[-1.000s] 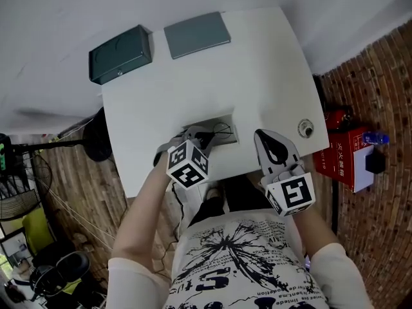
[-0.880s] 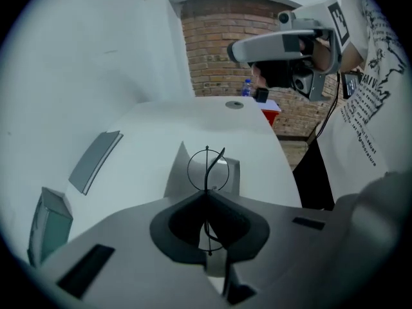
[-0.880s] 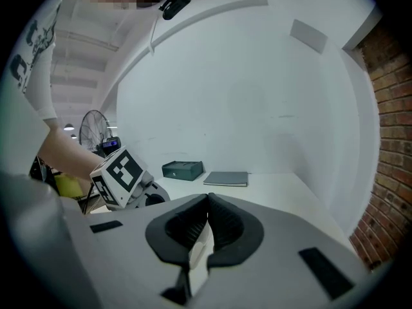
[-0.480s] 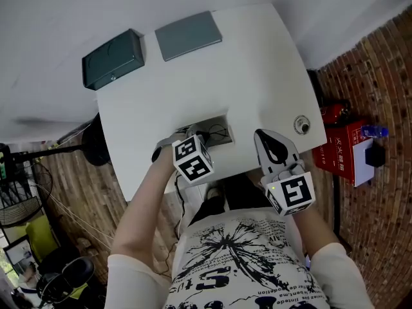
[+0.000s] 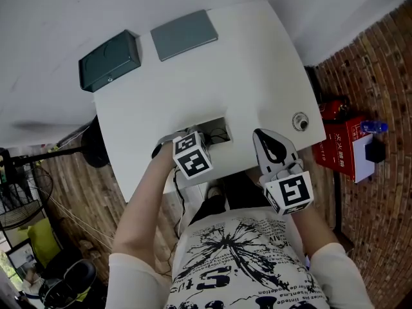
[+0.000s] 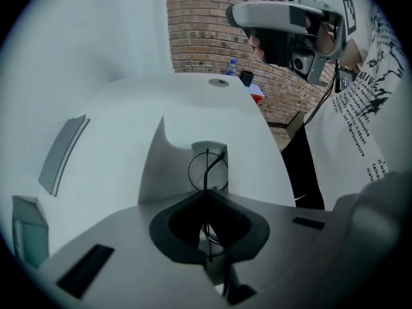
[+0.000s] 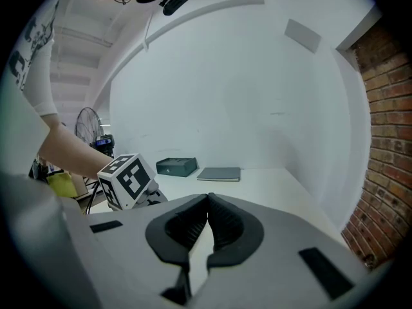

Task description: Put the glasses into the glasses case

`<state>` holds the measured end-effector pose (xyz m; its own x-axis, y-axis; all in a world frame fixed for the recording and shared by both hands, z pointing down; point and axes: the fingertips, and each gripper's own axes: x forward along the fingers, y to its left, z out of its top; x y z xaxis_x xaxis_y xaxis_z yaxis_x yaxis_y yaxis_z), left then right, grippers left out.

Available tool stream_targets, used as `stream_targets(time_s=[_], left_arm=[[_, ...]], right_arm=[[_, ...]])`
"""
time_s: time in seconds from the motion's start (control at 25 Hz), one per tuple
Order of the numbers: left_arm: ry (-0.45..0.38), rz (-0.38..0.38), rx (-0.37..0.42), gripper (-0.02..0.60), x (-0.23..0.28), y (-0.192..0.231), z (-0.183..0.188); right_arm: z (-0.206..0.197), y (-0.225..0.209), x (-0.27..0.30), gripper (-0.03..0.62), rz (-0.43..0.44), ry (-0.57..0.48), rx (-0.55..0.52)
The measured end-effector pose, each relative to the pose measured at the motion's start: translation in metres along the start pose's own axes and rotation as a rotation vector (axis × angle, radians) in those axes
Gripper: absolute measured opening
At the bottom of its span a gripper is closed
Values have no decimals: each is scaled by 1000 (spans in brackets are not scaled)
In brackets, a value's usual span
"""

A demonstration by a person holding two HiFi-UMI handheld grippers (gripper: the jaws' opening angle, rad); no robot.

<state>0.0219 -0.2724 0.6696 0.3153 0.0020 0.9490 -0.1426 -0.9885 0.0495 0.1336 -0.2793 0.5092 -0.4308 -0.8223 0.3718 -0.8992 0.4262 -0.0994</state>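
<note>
The thin wire-framed glasses [image 6: 208, 169] hang over a rectangular recess [image 5: 221, 126] near the table's front edge. My left gripper [image 6: 207, 193] is shut on their thin wire frame and points steeply down. In the head view the left gripper [image 5: 193, 140] sits under its marker cube, and the glasses [image 5: 219, 134] show as faint dark wire. The dark green glasses case [image 5: 109, 60] lies closed at the table's far left corner, well away from both grippers. My right gripper [image 5: 261, 134] hovers at the front edge, shut and holding nothing.
A flat grey pad [image 5: 185, 34] lies beside the case at the far edge. A round metal cap [image 5: 300, 121] is set in the white table [image 5: 257, 63] at the right. A red box [image 5: 344, 150] stands on the floor by the brick wall.
My left gripper has sunk and tipped further down over the recess, with the glasses still in it. The right gripper has stayed where it was.
</note>
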Motion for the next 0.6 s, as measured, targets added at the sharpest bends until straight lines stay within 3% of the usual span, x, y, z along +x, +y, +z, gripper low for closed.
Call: stream_targets(time_s=[0.2,0.44,0.6], left_arm=[[-35,19,-26,34,-2,3,2],[-55,43,-57,119,-10,9,2],[-123,109,-72,126,-30,20,6]], right_arm=[[1,1,-1,15,-1,0,-7],[7,4,-1,15,4,-4,-26],[14,11,0,15,11,-12,-48]])
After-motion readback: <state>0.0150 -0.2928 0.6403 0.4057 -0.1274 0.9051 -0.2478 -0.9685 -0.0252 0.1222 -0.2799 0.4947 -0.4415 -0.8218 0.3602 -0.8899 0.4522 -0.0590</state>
